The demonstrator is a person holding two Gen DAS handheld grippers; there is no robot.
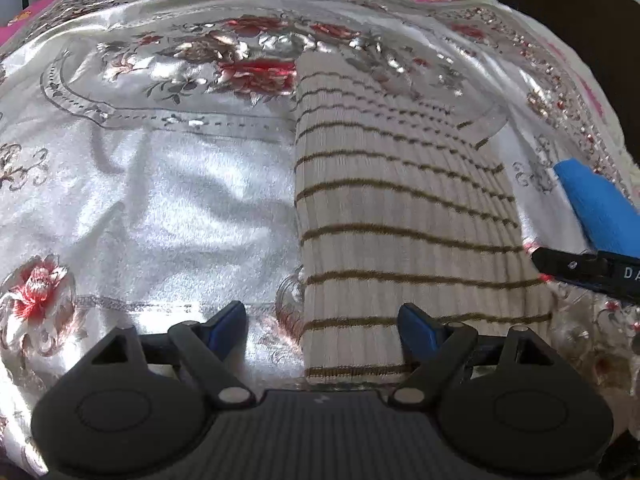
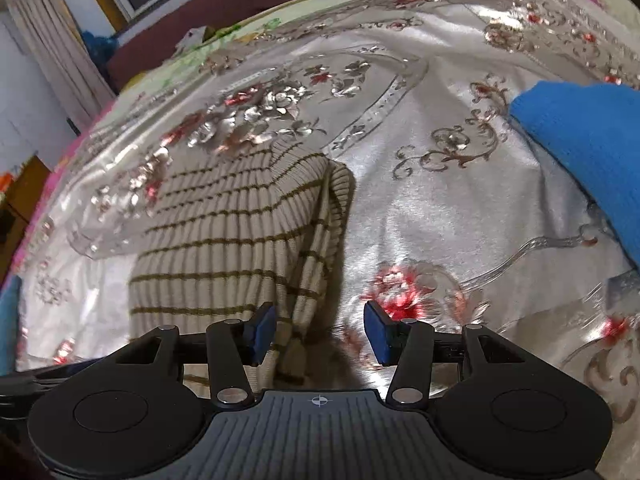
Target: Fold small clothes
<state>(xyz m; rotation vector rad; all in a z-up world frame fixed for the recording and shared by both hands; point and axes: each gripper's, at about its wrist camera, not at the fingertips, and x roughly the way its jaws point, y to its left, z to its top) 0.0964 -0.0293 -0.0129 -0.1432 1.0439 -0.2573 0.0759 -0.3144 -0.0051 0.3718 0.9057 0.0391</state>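
Note:
A cream ribbed knit garment with thin olive stripes (image 1: 400, 216) lies flat in a long folded strip on a shiny floral bedspread (image 1: 160, 200). My left gripper (image 1: 322, 328) is open just above its near left edge, holding nothing. In the right wrist view the same garment (image 2: 224, 232) lies to the left, its right side folded over into a hanging edge. My right gripper (image 2: 320, 336) is open over that near right edge, holding nothing. The right gripper's black body (image 1: 588, 268) shows at the far right of the left wrist view.
A folded blue knit garment (image 2: 588, 152) lies on the bedspread to the right, and also shows in the left wrist view (image 1: 600, 208). A dark headboard (image 2: 200, 24), a window and curtains stand beyond the bed. A wooden cabinet (image 2: 24, 196) stands at left.

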